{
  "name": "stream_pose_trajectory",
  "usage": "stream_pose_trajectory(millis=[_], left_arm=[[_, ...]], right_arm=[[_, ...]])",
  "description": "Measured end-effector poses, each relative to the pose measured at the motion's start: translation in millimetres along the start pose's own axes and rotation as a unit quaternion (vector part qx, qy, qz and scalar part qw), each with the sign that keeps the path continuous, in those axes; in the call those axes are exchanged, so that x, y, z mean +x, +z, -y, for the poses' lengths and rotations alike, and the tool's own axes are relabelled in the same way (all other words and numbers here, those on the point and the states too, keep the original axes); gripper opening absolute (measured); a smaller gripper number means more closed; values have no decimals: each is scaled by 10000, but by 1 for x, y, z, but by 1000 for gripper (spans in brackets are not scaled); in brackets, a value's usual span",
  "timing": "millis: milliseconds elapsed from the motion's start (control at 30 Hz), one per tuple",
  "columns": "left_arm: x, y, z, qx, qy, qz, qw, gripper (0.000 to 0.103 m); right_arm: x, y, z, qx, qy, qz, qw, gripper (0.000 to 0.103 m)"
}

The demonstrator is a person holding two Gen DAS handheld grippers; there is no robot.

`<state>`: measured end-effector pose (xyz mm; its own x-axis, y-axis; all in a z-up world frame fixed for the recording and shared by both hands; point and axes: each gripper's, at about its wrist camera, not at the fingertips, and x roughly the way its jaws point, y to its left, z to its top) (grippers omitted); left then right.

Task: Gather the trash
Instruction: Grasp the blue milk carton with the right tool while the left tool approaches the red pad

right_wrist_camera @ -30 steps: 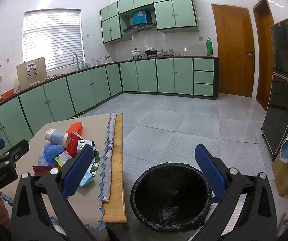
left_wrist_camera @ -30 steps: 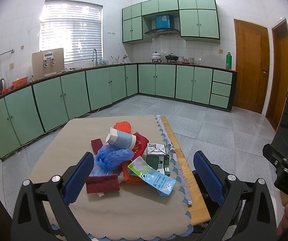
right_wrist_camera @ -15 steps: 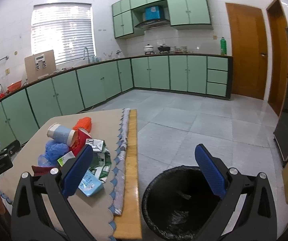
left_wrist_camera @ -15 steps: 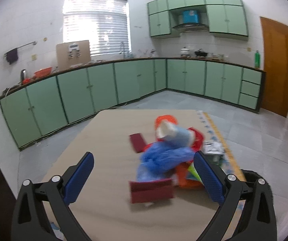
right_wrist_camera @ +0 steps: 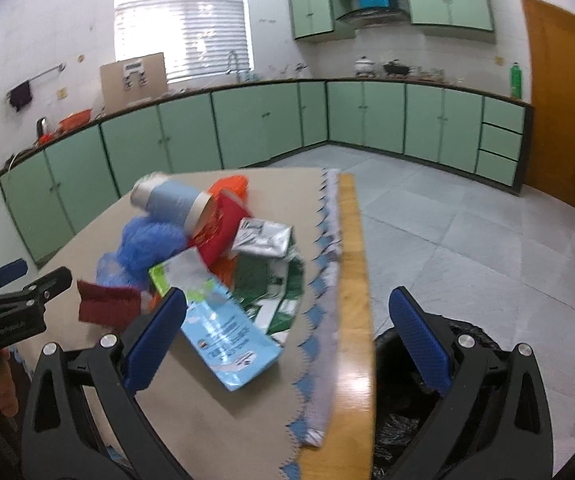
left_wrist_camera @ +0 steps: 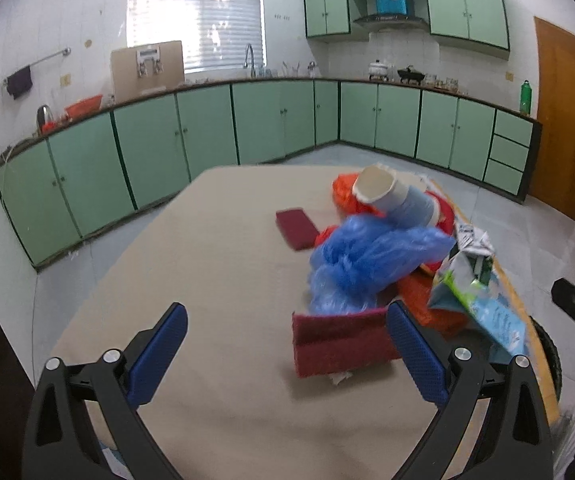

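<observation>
Left gripper [left_wrist_camera: 287,350] fingers spread wide, holding nothing, right gripper [right_wrist_camera: 287,334] likewise agape and empty

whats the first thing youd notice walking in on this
A heap of trash on the tan tablecloth: a crumpled blue plastic bag with a paper cup lying on its side behind it, and a dark red box at the near edge. A black-lined bin sits on the floor by the table's right side. Both grippers hover open.
</observation>
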<state>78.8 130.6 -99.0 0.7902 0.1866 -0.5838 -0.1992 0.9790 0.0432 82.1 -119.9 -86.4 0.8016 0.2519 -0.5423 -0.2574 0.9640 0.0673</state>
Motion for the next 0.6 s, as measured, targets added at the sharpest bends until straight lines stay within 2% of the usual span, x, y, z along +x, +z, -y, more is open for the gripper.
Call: stream_pose_trajectory(millis=[367, 600], left_arm=[[37, -12, -9, -51, 11, -401, 9992, 97], [46, -16, -11, -49, -19, -501, 9987, 97]], right_arm=[[29, -16, -18, -359, 422, -392, 9977, 96], [49, -24, -24, -590, 654, -709, 9936, 78]])
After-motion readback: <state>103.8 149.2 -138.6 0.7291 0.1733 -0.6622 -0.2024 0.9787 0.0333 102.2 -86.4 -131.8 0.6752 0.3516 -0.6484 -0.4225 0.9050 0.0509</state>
